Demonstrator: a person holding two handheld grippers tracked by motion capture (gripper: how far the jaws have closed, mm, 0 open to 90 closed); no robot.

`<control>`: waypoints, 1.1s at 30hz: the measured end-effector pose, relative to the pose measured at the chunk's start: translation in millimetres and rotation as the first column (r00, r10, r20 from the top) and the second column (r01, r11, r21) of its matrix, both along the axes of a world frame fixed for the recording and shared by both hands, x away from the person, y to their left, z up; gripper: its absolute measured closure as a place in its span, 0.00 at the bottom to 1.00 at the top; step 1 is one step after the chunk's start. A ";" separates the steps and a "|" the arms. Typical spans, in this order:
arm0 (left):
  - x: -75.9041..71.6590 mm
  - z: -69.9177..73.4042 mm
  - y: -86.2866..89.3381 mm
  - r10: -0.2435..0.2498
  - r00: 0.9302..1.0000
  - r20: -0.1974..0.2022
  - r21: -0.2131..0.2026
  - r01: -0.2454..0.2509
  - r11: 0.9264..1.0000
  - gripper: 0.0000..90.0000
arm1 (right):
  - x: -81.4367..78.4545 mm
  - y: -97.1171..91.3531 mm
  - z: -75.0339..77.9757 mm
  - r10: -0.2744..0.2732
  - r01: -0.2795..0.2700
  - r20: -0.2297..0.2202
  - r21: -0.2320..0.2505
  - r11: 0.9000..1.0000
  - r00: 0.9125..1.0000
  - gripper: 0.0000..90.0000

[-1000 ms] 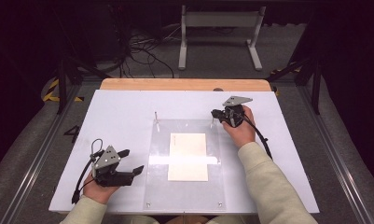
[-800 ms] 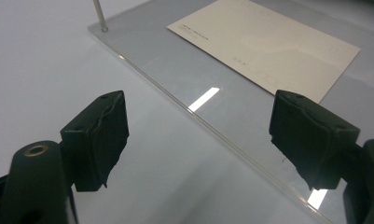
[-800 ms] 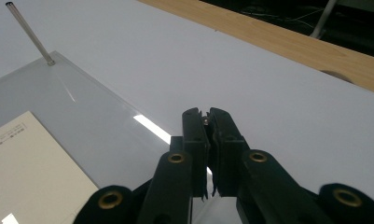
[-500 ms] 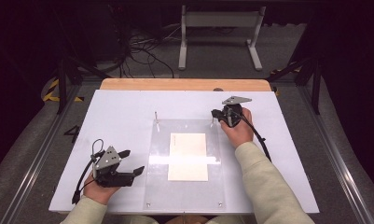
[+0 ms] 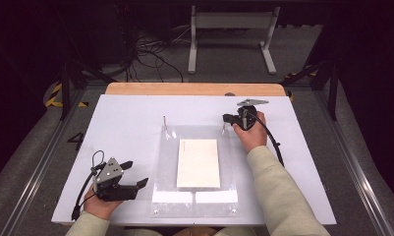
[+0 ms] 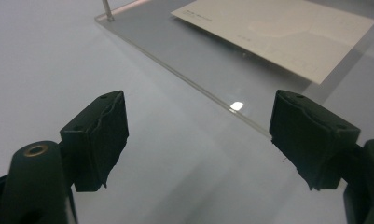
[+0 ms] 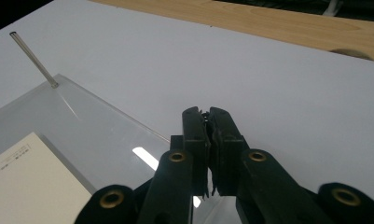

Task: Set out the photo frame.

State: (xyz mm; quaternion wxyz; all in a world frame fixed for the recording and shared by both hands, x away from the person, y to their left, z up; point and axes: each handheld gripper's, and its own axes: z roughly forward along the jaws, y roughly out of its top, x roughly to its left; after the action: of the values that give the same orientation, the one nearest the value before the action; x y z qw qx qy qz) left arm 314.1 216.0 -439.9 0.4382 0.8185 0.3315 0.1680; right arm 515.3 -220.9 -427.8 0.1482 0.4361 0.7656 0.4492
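Observation:
A clear acrylic plate (image 5: 165,162) lies in the middle of the white table (image 5: 126,123), and a cream card (image 5: 198,163) lies flat on it. A thin metal pin (image 5: 164,121) stands at the plate's far left corner. My right gripper (image 5: 226,118) sits at the plate's far right corner with its jaws pressed together; whether a pin is between them I cannot tell. In the right gripper view the shut gripper (image 7: 208,116) hovers over the plate (image 7: 82,121) edge, with the pin (image 7: 33,58) and card (image 7: 31,186) to its left. My left gripper (image 5: 136,172) rests open left of the plate, holding nothing (image 6: 198,135).
A wooden strip (image 5: 194,88) runs along the table's far edge. Two white labels (image 5: 194,196) sit under the plate's near edge. On the floor beyond the table are a white stand (image 5: 231,29) and loose cables (image 5: 150,54). Metal rails flank the table.

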 end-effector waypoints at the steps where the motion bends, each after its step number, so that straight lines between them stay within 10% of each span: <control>1: -0.4 -0.2 1.6 0.003 1.000 -0.003 0.002 -0.003 1.000 0.22 | 1.4 -0.9 -0.2 0.001 -0.001 -0.005 0.007 1.000 1.000 0.95; 33: -29.5 7.7 -3.7 -0.074 0.988 0.137 -0.008 0.076 0.997 0.12 | 25.3 -14.7 -14.7 0.016 0.002 -0.082 0.208 0.978 0.996 0.95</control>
State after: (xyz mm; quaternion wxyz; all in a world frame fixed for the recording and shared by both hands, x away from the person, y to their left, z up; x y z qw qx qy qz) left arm 284.6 212.3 -432.2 0.4710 0.8142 0.2709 0.2048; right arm 540.6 -235.6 -442.4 0.0680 0.4650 0.7214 0.5087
